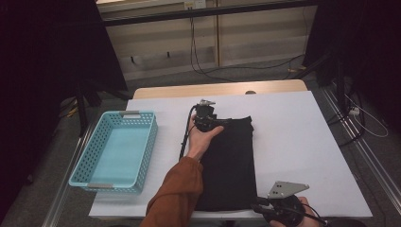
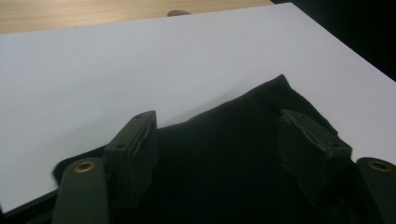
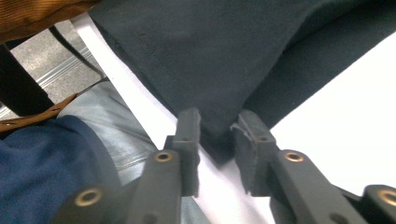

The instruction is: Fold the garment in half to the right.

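A black cloth [image 1: 231, 163] lies flat on the white desk [image 1: 302, 142], folded into a long rectangle that runs from near the middle of the desk to its near edge. It sits just to the right of a light blue basket [image 1: 116, 151], which is empty and stands close enough to take the cloth, probably once the folding is finished.

The left hand-held gripper [image 1: 206, 118] is at the far end of the cloth, near its left corner. In the left gripper view its jaws are spread wide over the fabric, one on each side of a raised fold, and neither pad presses on it. That suggests the far end has been laid down and let go so it can settle flat.

The right hand-held gripper [image 1: 283, 208] is at the near right corner, by the desk edge. In the right gripper view the corner [image 3: 224, 140] of the cloth points down between the two jaws, which stand slightly apart with a gap on both sides of the fabric, so it is not pinched. The corner overhangs the edge a little, which makes it an easy place to grab again.

With both ends loose and the cloth square, the fold looks complete; another fold or a lift into the basket would need a fresh grip.
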The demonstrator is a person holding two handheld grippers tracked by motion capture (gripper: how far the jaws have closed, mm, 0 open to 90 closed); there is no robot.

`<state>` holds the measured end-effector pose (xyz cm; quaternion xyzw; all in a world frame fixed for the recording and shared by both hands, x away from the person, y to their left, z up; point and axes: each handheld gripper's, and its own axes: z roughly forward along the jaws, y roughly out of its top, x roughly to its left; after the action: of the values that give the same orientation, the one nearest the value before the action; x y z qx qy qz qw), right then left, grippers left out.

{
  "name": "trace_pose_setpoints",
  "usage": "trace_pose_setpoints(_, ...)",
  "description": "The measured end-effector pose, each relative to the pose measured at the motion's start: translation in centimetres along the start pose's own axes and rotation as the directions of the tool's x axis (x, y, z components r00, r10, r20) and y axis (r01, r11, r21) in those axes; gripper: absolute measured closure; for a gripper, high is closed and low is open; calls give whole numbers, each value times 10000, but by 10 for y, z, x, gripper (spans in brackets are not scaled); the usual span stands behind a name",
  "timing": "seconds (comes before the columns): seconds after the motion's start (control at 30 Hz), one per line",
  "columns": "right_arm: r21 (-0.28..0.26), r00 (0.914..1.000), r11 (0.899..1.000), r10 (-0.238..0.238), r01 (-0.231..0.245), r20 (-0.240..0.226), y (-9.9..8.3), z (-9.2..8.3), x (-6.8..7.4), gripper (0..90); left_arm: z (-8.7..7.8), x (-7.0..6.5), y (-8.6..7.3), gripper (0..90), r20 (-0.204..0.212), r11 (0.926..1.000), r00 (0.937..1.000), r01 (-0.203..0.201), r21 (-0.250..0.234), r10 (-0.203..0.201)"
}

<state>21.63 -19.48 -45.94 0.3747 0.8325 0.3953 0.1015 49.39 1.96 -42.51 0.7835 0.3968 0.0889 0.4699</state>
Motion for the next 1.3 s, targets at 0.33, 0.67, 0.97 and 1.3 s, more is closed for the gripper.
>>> trace_pose_setpoints(0.33,-452,9985,9982,413,-396,371,6,-2,-12,577,-16,12,-12,155,-324,9988,9983,-478,-91,475)
trace_pose_setpoints(0.67,-971,9995,9953,94,-65,286,17,4,-25,520,-34,15,-19,81,-324,9941,9941,-1047,-286,1038)
trace_pose_setpoints(0.97,-1269,9995,9914,-304,307,38,28,12,-30,443,-52,14,-24,60,-167,9910,9922,-1242,-498,1235)
trace_pose_setpoints(1.3,-1208,9990,9917,-450,440,-58,42,23,-37,309,-71,15,-34,61,199,9842,9865,-1605,-745,1624)
